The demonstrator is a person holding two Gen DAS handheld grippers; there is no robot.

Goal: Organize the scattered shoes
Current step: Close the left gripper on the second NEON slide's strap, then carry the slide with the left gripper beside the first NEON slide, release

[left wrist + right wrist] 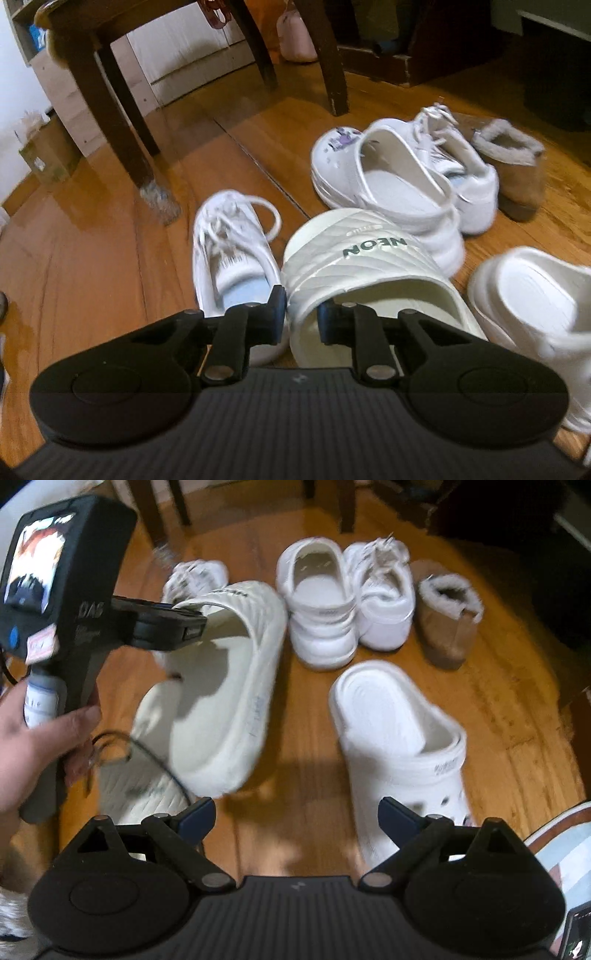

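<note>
Left claw [192,629] clamps the strap of the cream slide [221,686], tilted up off the floor [314,738] beside the shoe row [347,598]; right claw [297,814] wide, empty; next, likely set slide beside others.

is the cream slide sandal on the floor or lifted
Lifted. The left gripper is shut on the sandal strap, and the heel hangs tilted above the floor.

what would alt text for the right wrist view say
The left gripper, held in a hand, lifts a cream slide sandal by its strap above a wooden floor. The right gripper is open near a white clog, with more shoes behind.
</note>
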